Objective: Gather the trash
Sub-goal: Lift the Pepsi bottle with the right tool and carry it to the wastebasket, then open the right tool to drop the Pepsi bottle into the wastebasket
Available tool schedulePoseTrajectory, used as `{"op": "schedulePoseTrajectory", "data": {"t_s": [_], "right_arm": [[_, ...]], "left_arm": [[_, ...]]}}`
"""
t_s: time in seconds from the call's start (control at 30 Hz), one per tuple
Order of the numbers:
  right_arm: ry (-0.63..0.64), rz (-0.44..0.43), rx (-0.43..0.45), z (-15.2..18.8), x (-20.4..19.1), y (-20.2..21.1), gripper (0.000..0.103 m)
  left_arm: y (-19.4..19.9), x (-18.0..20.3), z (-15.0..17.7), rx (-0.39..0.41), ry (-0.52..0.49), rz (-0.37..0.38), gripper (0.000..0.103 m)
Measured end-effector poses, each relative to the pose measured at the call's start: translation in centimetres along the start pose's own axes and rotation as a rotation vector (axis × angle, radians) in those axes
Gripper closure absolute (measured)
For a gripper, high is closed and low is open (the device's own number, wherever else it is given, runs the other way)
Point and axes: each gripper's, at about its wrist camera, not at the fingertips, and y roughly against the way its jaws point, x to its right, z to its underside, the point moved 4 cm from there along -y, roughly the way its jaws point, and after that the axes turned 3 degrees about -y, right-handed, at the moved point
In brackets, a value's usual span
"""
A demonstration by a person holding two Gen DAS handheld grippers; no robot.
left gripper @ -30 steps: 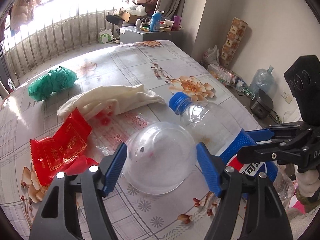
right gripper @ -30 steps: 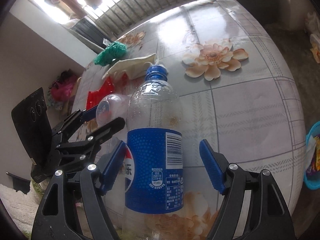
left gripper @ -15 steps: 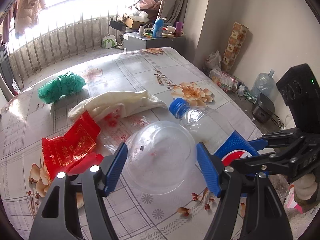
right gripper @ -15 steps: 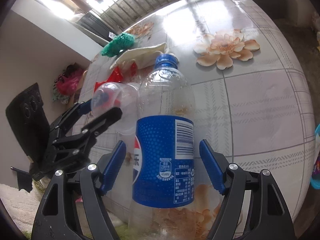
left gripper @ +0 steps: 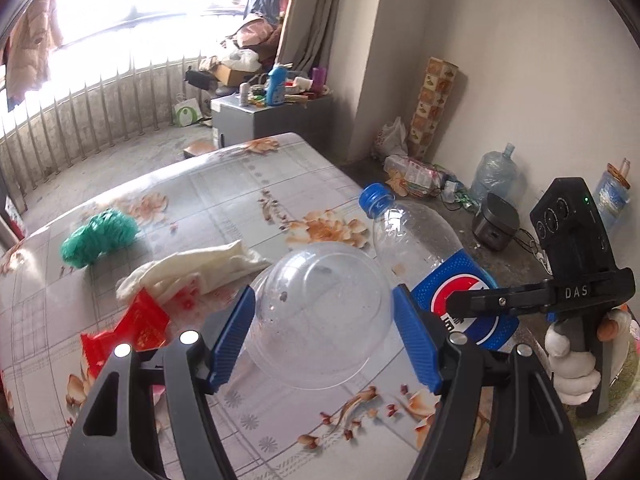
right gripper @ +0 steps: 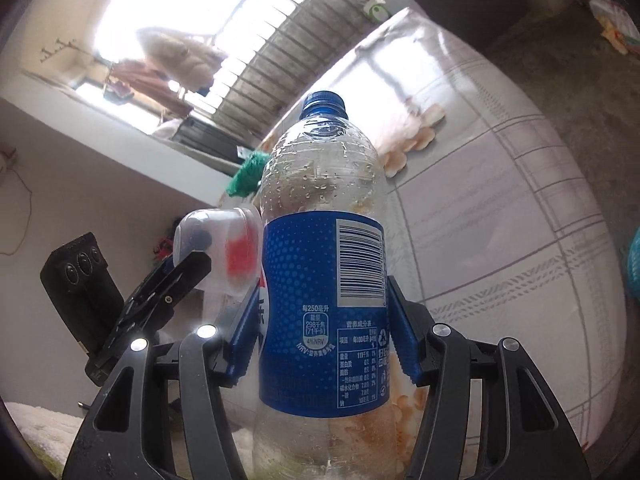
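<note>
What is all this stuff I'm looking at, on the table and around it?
plastic bottle: one, clear with blue label and cap, between the right gripper's closing fingers
clear dome lid: one, transparent, between the left gripper's fingers
red wrapper: one, red, on the table by the cloth
white cloth: one, cream, mid table
green bag: one, crumpled, far left of table
table: one, floral cover
water jug: one, pale blue, floor by wall
left gripper: black, blue pads
right gripper: black, blue pads
</note>
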Motion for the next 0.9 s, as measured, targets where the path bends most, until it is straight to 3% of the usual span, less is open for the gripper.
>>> {"op": "schedulePoseTrajectory", "data": {"t_s": [0.23,0.33,0.43,0.67,0.77,0.87,0.9], "right_arm": [[-0.167,0.05,0.234,-0.6,6.4,9.5,0.048],[-0.328,0.062,0.314,0.0,11.2,13.0,0.047],[-0.536,0.029,0.368,1.5,16.5,15.4,0.047],[-0.91,-0.107,0.419,4.2,26.4,17.0,0.047],[-1.047,-0.206,0.43,3.6,29.9,16.5,0.045],[-1.3,-0.367,0.455,4.0,34.8,15.1,0.043],[-1.379,-0.412,0.478,4.1,36.4,14.8,0.036]], "left_arm": [[-3.1,8.4,-6.0,0.008,-0.152,0.192,0.035],[-5.5,13.2,-8.0,-0.011,-0.214,0.288,0.035],[-9.1,18.1,-9.2,-0.082,-0.235,0.393,0.035],[-19.4,27.9,-9.0,-0.361,-0.289,0.562,0.035],[-24.5,31.5,-8.8,-0.445,-0.317,0.568,0.034],[-30.4,35.2,-8.4,-0.535,-0.354,0.538,0.034],[-32.4,36.0,-8.2,-0.564,-0.348,0.525,0.032]]}}
